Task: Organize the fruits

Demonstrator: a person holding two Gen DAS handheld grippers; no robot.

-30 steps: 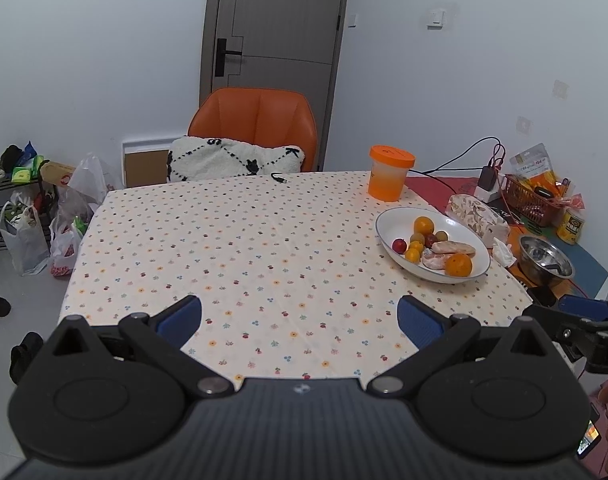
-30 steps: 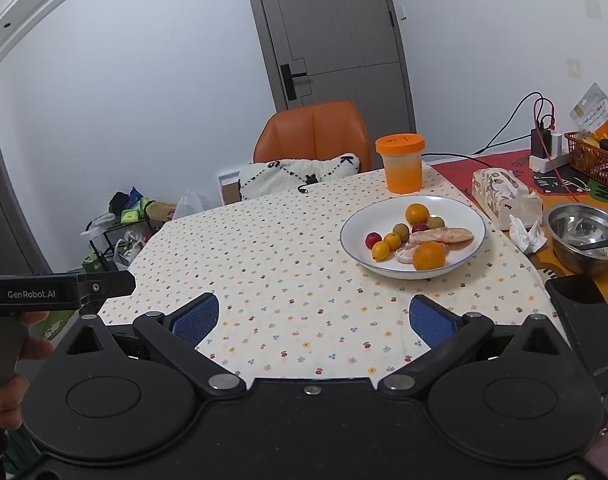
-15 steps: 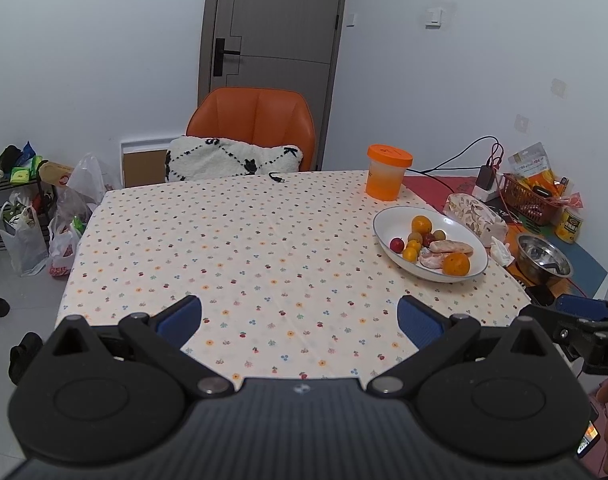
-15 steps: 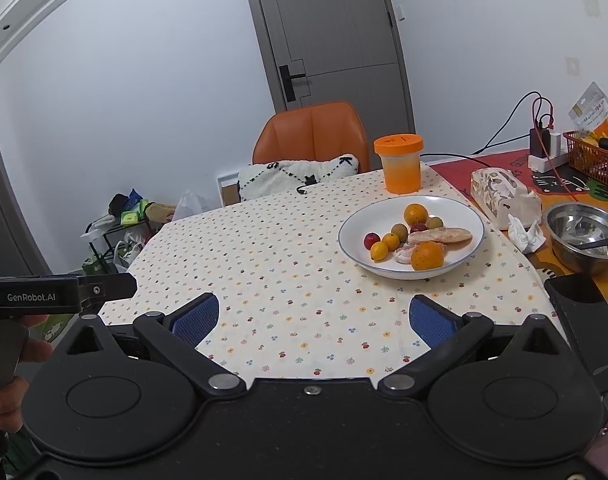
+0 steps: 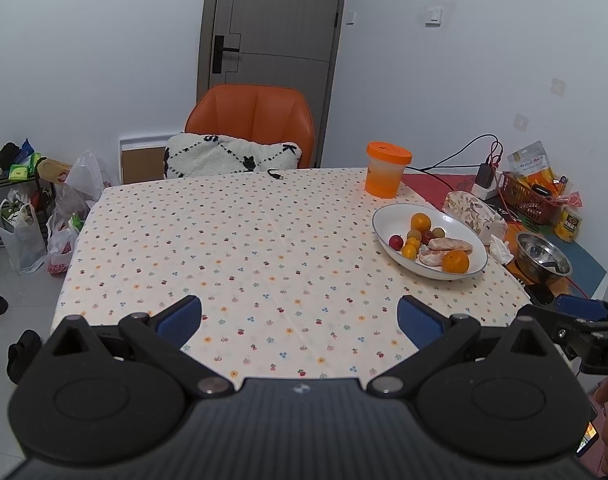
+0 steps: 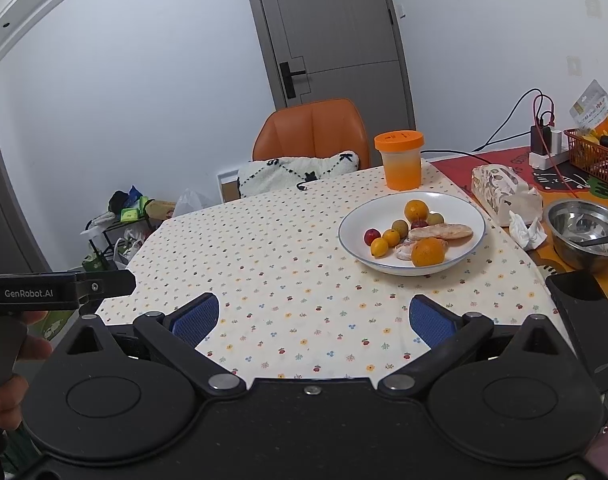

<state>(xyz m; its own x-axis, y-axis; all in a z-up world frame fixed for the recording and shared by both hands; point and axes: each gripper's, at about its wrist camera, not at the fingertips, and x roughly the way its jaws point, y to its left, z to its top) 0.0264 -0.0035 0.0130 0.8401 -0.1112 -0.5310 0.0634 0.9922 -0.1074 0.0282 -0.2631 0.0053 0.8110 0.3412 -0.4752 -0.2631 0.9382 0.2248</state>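
Fruit sits gathered in the white plate (image 6: 469, 254), which fits a job done or pending; left gripper (image 5: 300, 322) and right gripper (image 6: 315, 316) gape wide, holding nothing.

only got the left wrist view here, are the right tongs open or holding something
observer: The right tongs are open with nothing between them, above the near edge of the tablecloth, short of the plate.
operator: anything in the steel bowl, its murky from here
observer: The right wrist view shows a dark utensil handle lying inside it.
operator: what's behind my left tongs, cant see back there
observer: A left hand grips the handle below them, at the left edge of the right wrist view.
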